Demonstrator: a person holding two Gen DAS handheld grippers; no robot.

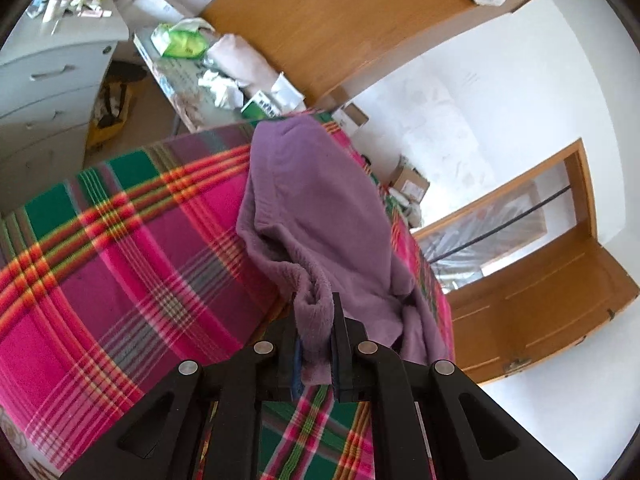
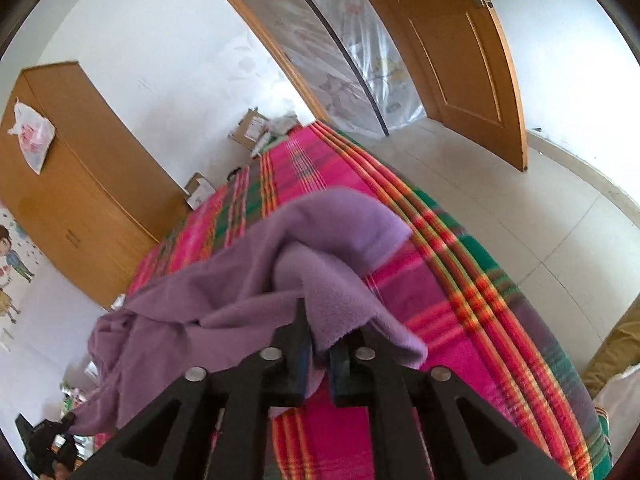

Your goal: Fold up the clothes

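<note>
Fleece, purple and soft: the garment (image 1: 316, 216) hangs and drapes over a plaid blanket (image 1: 132, 248) of pink, green and orange. In the left wrist view its long axis runs straight away from the left gripper (image 1: 316, 320), from the bunched corner at the jaws out to a rounded far end close to the blanket's far edge. That gripper's jaws stand nearly together with a thick fold of the fleece pinched between the pads, so the cloth rises off the blanket there and sags to the right of the tool.

In the right wrist view the garment (image 2: 248, 280) stretches from the right gripper (image 2: 320, 340) off to the lower left, where its far corner meets the left gripper (image 2: 52, 444), small and dark at the picture's edge. A hem of the fleece lies between the right gripper's narrowly parted jaws; whether the pads press on it I cannot tell. Ahead of this tool a loose flap folds over itself.

To the left of the left gripper lies a broad bare stretch of blanket. Right of the right gripper the blanket's striped edge drops to an open pale floor (image 2: 500, 184) reaching to a wooden door (image 2: 468, 60). Beyond the blanket's far side stand a wooden wardrobe (image 1: 340, 28), a cluttered side table (image 1: 208, 76) and cardboard boxes (image 1: 408, 184) against the white wall.
</note>
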